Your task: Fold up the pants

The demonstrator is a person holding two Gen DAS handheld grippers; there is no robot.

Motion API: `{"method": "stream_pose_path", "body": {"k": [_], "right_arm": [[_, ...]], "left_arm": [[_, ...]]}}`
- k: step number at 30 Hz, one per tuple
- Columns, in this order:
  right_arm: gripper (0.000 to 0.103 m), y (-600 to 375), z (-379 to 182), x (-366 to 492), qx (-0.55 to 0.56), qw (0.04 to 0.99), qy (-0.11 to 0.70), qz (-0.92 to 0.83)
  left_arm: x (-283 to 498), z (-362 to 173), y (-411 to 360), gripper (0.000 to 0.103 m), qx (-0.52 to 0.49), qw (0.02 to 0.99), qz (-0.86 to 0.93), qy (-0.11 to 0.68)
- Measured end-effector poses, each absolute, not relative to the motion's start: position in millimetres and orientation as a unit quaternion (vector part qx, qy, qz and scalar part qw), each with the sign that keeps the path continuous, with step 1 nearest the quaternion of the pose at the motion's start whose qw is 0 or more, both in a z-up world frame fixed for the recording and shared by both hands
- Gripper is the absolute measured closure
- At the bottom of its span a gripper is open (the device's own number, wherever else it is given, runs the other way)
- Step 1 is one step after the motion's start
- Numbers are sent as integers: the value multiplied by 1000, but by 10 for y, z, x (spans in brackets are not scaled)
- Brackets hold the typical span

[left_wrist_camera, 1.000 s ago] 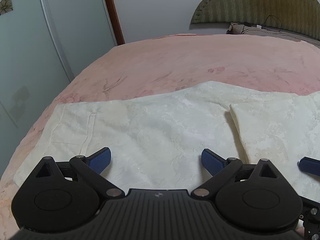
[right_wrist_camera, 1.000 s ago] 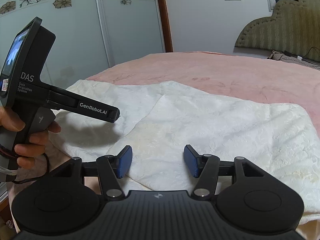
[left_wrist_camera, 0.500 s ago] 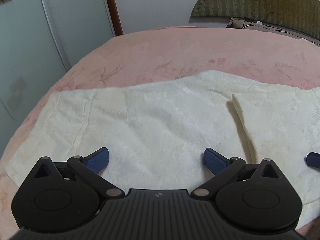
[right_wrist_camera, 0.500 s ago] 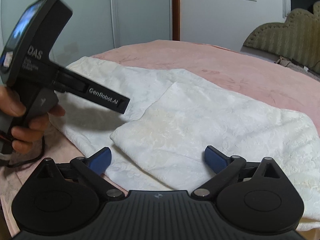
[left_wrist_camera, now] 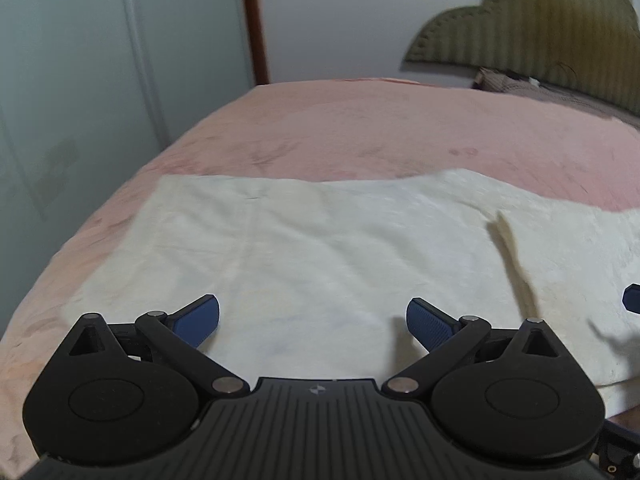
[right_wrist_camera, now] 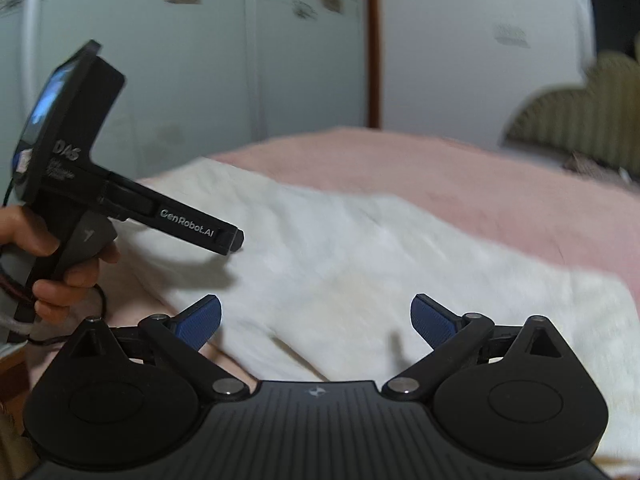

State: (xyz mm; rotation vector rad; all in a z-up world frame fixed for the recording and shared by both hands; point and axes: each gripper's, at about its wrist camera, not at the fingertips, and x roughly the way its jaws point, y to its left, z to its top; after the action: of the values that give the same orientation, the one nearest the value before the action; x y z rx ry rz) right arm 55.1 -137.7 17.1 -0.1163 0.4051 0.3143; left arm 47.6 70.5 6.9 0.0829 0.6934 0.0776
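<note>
Over the cream pants (left_wrist_camera: 320,256), both grippers gape wide, holding nothing; the left gripper (right_wrist_camera: 228,240) reads "GenRobot.AI".

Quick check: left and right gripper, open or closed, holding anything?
Left gripper: open, holding nothing, above the cream pants.
Right gripper: open, holding nothing, above the folded part of the pants.

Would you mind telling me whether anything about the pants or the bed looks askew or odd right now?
Nothing stands out: the cream pants lie flat on the pink bed, one end folded over, and both tongs, left and right, are open and empty.
</note>
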Motion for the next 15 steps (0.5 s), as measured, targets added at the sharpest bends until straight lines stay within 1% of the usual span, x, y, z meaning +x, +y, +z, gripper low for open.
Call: {"method": "stream_pose_path", "body": {"k": [4, 8, 11, 15], "right_arm": [[1, -915, 254, 521, -155, 958, 164, 175], [1, -446, 196, 624, -226, 934, 169, 220], [1, -110, 80, 714, -282, 914, 169, 237], [1, 292, -169, 838, -372, 892, 153, 208]], "left_arm": [[277, 216, 1176, 3, 4, 939, 59, 340], [141, 319, 1656, 4, -45, 934, 89, 343], [108, 338, 2080, 5, -148, 917, 73, 362], [174, 147, 2535, 4, -340, 855, -13, 392]]}}
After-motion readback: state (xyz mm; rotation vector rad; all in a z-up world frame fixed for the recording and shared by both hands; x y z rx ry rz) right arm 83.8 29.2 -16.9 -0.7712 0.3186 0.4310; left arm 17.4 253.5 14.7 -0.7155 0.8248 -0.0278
